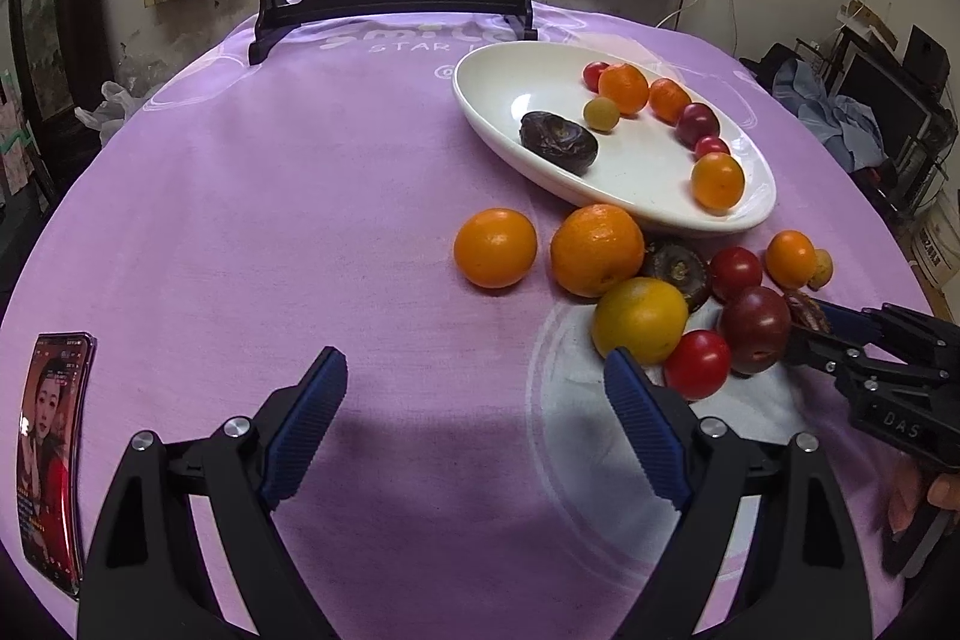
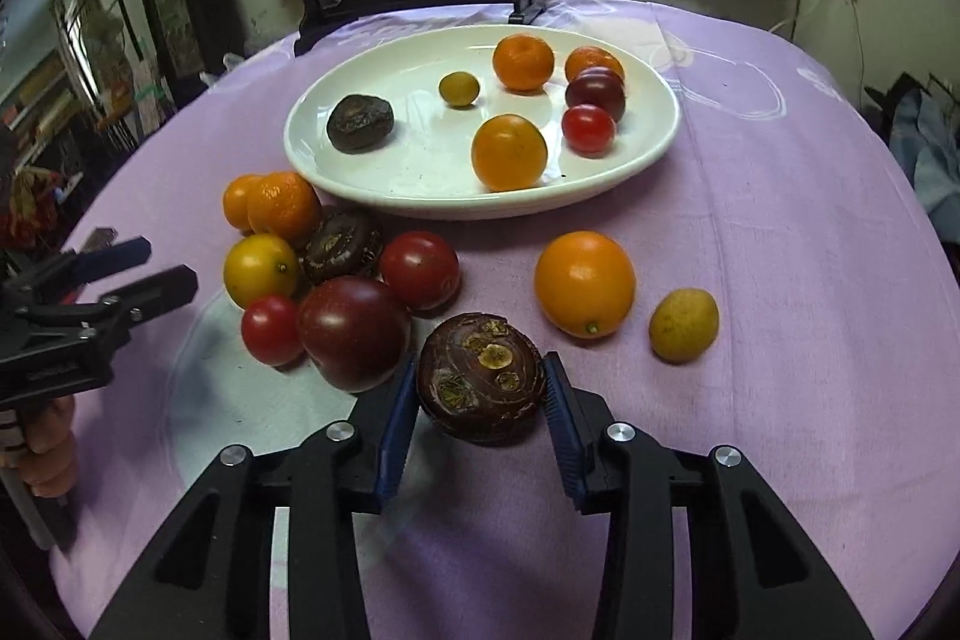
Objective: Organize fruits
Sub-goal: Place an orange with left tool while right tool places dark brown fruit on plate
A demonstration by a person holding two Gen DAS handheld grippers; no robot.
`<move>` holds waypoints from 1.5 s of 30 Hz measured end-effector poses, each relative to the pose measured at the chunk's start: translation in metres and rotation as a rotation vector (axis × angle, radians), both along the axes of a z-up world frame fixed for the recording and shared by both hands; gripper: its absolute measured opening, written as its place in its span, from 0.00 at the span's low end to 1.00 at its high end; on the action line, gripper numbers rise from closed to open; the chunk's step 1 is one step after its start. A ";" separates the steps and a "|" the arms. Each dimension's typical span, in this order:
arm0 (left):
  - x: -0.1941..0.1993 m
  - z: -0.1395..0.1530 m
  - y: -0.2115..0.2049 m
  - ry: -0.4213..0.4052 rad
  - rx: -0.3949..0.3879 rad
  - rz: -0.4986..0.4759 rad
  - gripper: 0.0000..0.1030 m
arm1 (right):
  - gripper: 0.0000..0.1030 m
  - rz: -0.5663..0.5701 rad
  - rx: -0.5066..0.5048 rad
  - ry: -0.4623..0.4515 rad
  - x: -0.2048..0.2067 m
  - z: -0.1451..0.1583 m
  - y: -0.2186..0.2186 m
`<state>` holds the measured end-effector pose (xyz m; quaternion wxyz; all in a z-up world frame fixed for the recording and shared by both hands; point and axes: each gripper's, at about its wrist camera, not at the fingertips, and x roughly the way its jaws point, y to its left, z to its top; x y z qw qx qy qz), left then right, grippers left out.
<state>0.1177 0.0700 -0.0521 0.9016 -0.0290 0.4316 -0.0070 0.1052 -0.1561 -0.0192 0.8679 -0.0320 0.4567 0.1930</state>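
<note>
While the white oval plate (image 2: 651,142) lies on the purple cloth of the surface (image 2: 780,244), it holds seven fruits that I can count in the right wrist view: a dark wrinkled fruit (image 2: 360,123) at its left part, a small yellow-green fruit (image 2: 459,89) near the middle, three oranges, one dark red plum and one red tomato (image 2: 588,129) at its right part. The long axis of the plate runs from left to right in this view. In front of the plate, many fruits remain on the cloth, among them a big orange (image 2: 584,284) and a small yellow fruit (image 2: 683,324). The right hand-held gripper (image 2: 480,391) is in front of the plate, and its blue pads are against both sides of a dark brown round fruit (image 2: 480,379), whose scarred flat face points up toward the camera. The left hand-held gripper (image 1: 475,415) is far in front of the plate over bare cloth, with fingers wide apart and nothing between them. A phone (image 1: 53,460) lies at the left edge of the cloth.
</note>
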 end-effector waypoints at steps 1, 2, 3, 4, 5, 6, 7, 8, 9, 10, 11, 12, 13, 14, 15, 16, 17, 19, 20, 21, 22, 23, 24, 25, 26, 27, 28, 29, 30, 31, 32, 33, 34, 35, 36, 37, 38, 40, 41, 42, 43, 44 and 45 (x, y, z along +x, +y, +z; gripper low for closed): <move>0.001 -0.001 0.000 0.002 0.011 0.007 0.83 | 0.40 -0.002 0.009 -0.004 -0.002 0.001 -0.002; 0.003 -0.002 0.001 0.003 0.025 0.014 0.83 | 0.40 -0.002 0.018 -0.008 -0.003 0.002 -0.003; 0.004 -0.004 0.001 0.008 0.033 0.020 0.83 | 0.40 0.001 0.027 -0.009 -0.005 0.003 -0.004; 0.006 -0.005 0.002 0.017 0.039 0.027 0.83 | 0.40 0.004 0.035 -0.009 -0.006 0.003 -0.005; 0.009 -0.007 0.003 0.027 0.043 0.033 0.83 | 0.40 0.005 0.043 -0.007 -0.007 0.003 -0.005; 0.012 -0.008 0.003 0.038 0.050 0.039 0.82 | 0.40 0.008 0.053 -0.003 -0.008 0.003 -0.006; 0.015 -0.010 0.003 0.051 0.061 0.042 0.80 | 0.40 0.012 0.061 0.001 -0.007 0.002 -0.007; 0.019 -0.012 0.002 0.060 0.071 0.041 0.79 | 0.40 0.016 0.067 0.003 -0.007 0.002 -0.007; 0.023 -0.014 0.001 0.072 0.083 0.038 0.76 | 0.40 0.020 0.074 0.003 -0.007 0.003 -0.007; 0.028 -0.017 0.000 0.087 0.092 0.035 0.75 | 0.40 0.025 0.079 0.003 -0.007 0.004 -0.008; 0.032 -0.017 0.000 0.083 0.089 0.034 0.75 | 0.40 0.030 0.086 0.001 -0.008 0.004 -0.008; 0.035 -0.017 0.000 0.085 0.094 0.031 0.75 | 0.40 0.033 0.091 0.000 -0.008 0.005 -0.008; 0.040 -0.017 -0.001 0.087 0.100 0.024 0.74 | 0.40 0.037 0.094 0.000 -0.009 0.006 -0.008; 0.045 -0.017 -0.003 0.087 0.107 0.017 0.74 | 0.40 0.040 0.097 0.001 -0.009 0.006 -0.008; 0.049 -0.017 -0.005 0.085 0.112 0.010 0.74 | 0.40 0.042 0.100 0.003 -0.009 0.007 -0.008; 0.053 -0.017 -0.006 0.080 0.117 0.004 0.72 | 0.40 0.043 0.102 0.003 -0.009 0.007 -0.008; 0.058 -0.017 -0.008 0.075 0.120 -0.004 0.71 | 0.40 0.046 0.104 0.004 -0.009 0.007 -0.008; 0.065 -0.016 -0.009 0.078 0.113 -0.012 0.61 | 0.40 0.049 0.105 0.007 -0.008 0.006 -0.007; 0.068 -0.016 -0.008 0.083 0.089 -0.030 0.57 | 0.40 0.051 0.105 0.009 -0.008 0.005 -0.007; 0.070 -0.015 -0.007 0.080 0.068 -0.050 0.44 | 0.40 0.052 0.103 0.011 -0.008 0.005 -0.007; 0.070 -0.015 -0.009 0.067 0.069 -0.067 0.34 | 0.40 0.051 0.101 0.013 -0.008 0.004 -0.006; 0.070 -0.015 -0.012 0.054 0.084 -0.069 0.34 | 0.40 0.052 0.097 0.016 -0.007 0.003 -0.006; 0.070 -0.016 -0.012 0.048 0.083 -0.066 0.34 | 0.40 0.052 0.095 0.015 -0.007 0.003 -0.006; 0.070 -0.016 -0.011 0.048 0.074 -0.065 0.34 | 0.40 0.052 0.096 0.011 -0.008 0.004 -0.006; 0.070 -0.016 -0.011 0.048 0.074 -0.068 0.34 | 0.40 0.052 0.098 0.003 -0.009 0.006 -0.006; 0.069 -0.016 -0.011 0.048 0.079 -0.068 0.34 | 0.40 0.053 0.101 -0.004 -0.010 0.007 -0.007; 0.067 -0.015 -0.011 0.050 0.082 -0.061 0.34 | 0.40 0.052 0.104 -0.013 -0.010 0.009 -0.007; 0.064 -0.013 -0.011 0.050 0.082 -0.060 0.34 | 0.40 0.049 0.106 -0.019 -0.011 0.010 -0.008; 0.061 -0.011 -0.011 0.044 0.083 -0.062 0.34 | 0.40 0.043 0.110 -0.025 -0.011 0.011 -0.009; 0.055 -0.006 -0.011 0.029 0.091 -0.064 0.34 | 0.40 0.039 0.115 -0.031 -0.012 0.013 -0.011; 0.049 -0.002 -0.010 0.015 0.095 -0.066 0.34 | 0.40 0.035 0.121 -0.038 -0.012 0.014 -0.012; 0.043 0.003 -0.009 0.001 0.094 -0.069 0.34 | 0.40 0.030 0.126 -0.045 -0.013 0.016 -0.013; 0.037 0.009 -0.007 -0.014 0.085 -0.069 0.34 | 0.40 0.027 0.132 -0.052 -0.013 0.019 -0.014; 0.033 0.014 -0.005 -0.023 0.075 -0.068 0.34 | 0.40 0.023 0.139 -0.060 -0.014 0.022 -0.015; 0.029 0.019 -0.004 -0.032 0.065 -0.066 0.34 | 0.40 0.021 0.147 -0.071 -0.015 0.027 -0.016; 0.026 0.026 -0.003 -0.043 0.059 -0.066 0.34 | 0.40 0.024 0.155 -0.081 -0.016 0.031 -0.016; 0.024 0.033 -0.004 -0.056 0.054 -0.066 0.34 | 0.40 0.031 0.164 -0.095 -0.017 0.038 -0.015; 0.022 0.047 -0.005 -0.084 0.041 -0.072 0.34 | 0.40 0.047 0.162 -0.121 -0.017 0.049 -0.011; 0.023 0.054 -0.008 -0.098 0.031 -0.079 0.34 | 0.40 0.058 0.153 -0.134 -0.015 0.055 -0.008; 0.025 0.061 -0.011 -0.110 0.022 -0.085 0.34 | 0.40 0.070 0.139 -0.152 -0.013 0.062 -0.003; 0.028 0.066 -0.014 -0.119 0.015 -0.088 0.34 | 0.40 0.078 0.127 -0.165 -0.010 0.066 0.000; 0.033 0.071 -0.018 -0.126 0.010 -0.092 0.34 | 0.40 0.086 0.115 -0.175 -0.006 0.071 0.004; 0.039 0.074 -0.022 -0.126 0.008 -0.096 0.34 | 0.40 0.094 0.101 -0.186 0.001 0.074 0.009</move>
